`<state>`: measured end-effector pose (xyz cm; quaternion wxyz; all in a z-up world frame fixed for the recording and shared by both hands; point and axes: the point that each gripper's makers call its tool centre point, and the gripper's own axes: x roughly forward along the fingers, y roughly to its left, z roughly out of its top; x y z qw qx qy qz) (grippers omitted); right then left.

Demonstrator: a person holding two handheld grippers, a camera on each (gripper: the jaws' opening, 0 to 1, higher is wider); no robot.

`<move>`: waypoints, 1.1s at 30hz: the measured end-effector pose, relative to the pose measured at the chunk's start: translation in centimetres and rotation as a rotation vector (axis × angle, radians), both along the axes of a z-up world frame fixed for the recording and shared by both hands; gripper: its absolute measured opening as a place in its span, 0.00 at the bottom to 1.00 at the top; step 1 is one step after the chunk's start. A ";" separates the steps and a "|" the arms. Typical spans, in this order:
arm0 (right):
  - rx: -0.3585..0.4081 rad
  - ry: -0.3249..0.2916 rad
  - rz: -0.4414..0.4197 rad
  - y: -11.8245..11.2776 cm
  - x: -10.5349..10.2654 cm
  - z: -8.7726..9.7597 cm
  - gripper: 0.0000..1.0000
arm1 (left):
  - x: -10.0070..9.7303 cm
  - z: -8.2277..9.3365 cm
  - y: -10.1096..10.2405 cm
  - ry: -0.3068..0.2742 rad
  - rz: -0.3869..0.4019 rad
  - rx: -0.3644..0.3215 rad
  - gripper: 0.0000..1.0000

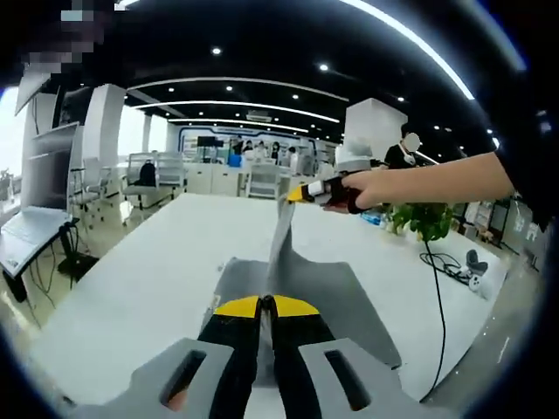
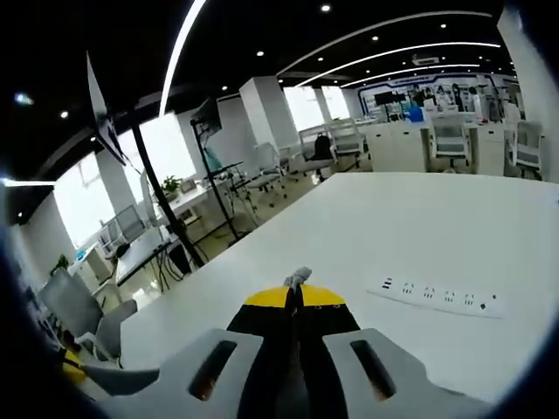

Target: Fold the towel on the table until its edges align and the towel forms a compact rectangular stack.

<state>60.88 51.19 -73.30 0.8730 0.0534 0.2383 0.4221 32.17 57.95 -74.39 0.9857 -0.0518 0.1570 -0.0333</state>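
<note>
Left gripper (image 1: pixel 265 307): yellow-tipped black jaws pressed together on the near edge of the grey towel (image 1: pixel 336 301), cloth pinched between them. Right gripper (image 2: pixel 295 297): jaws likewise closed, a small tuft of grey towel (image 2: pixel 299 277) poking out past the tips. In the left gripper view the right gripper (image 1: pixel 304 192) shows held in a person's hand (image 1: pixel 362 188), raised above the table (image 1: pixel 157 271) and well beyond the left one, with a narrow strip of towel hanging taut from it down to the cloth below. So the towel's long axis runs from the left gripper away toward the right gripper, one end low near the table, the other lifted; the rest lies spread flat on the white tabletop on both sides of the raised ridge. My judgement: the fold turns on carrying the lifted far end back toward the near end, so the right gripper does the travelling while the left anchors. Towel looks thin, soft, matte, limp enough to drape into a crease. Table is smooth, white, slightly glossy. A white power strip (image 2: pixel 434 295) lies flat on the table to the right of the right gripper, a black cable (image 1: pixel 439 297) trailing over the far side.
</note>
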 end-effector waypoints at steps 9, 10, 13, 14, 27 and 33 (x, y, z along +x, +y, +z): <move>-0.042 0.020 0.040 3.1 0.7 -3.7 0.00 | -0.1 -5.0 3.9 0.098 0.077 0.009 0.04; -0.046 0.023 0.048 3.5 0.8 -4.2 0.00 | -0.1 -5.4 4.3 0.106 0.083 0.007 0.04; -0.058 0.027 0.066 4.5 0.9 -5.2 0.00 | -0.4 -6.5 4.9 0.133 0.106 -0.003 0.04; -0.061 0.028 0.074 4.9 1.0 -5.6 0.00 | -0.4 -6.9 5.1 0.138 0.109 -0.004 0.04; -0.087 0.025 0.117 7.5 1.2 -8.4 0.00 | -0.4 -11.2 7.0 0.218 0.151 -0.034 0.04; -0.093 0.036 0.120 7.9 1.6 -9.6 0.00 | -0.1 -12.3 7.5 0.238 0.162 -0.047 0.04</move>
